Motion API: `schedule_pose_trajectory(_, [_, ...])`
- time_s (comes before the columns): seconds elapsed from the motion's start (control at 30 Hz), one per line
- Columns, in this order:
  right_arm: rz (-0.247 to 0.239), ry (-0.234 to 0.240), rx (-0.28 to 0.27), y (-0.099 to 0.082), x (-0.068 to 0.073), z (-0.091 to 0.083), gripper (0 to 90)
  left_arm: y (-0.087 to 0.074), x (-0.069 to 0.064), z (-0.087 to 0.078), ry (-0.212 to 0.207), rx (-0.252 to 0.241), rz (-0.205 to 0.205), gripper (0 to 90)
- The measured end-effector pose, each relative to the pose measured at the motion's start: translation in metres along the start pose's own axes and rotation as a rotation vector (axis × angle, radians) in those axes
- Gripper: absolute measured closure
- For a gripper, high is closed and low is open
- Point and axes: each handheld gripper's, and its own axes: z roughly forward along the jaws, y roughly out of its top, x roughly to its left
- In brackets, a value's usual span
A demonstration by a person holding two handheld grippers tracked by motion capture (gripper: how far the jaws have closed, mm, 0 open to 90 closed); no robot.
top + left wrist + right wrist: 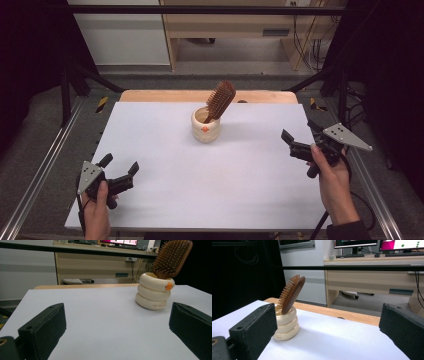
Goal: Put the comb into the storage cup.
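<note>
Hairbrush, brown wooden paddle type (220,100), sits handle-down in the cream ringed ceramic cup (205,126) near the table's far edge, head tilting right; both claws spread, empty; right gripper (299,138) looks nearer than left gripper (119,165).

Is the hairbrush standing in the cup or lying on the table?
In the cup. The hairbrush stands handle-down in the cream ringed cup, its bristled head leaning over the rim. Both grippers are open and well away from it.
</note>
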Motion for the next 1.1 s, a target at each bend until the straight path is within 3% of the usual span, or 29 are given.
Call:
schedule_pose_trajectory(0.93, [0.047, -0.018, 0.003, -0.025, -0.006, -0.021, 2.1, 0.002, -0.006, -0.006, -0.003, -0.007, 0.007, 1.0])
schedule_pose_trajectory(1.03, [0.05, -0.02, 0.007, -0.028, -0.007, -0.024, 2.1, 0.004, -0.01, -0.008, -0.014, -0.012, 0.013, 1.0])
schedule_pose_trajectory(1.1, [0.053, -0.023, 0.009, -0.031, -0.008, -0.027, 2.1, 0.005, -0.015, -0.01, -0.023, -0.009, 0.054, 1.0])
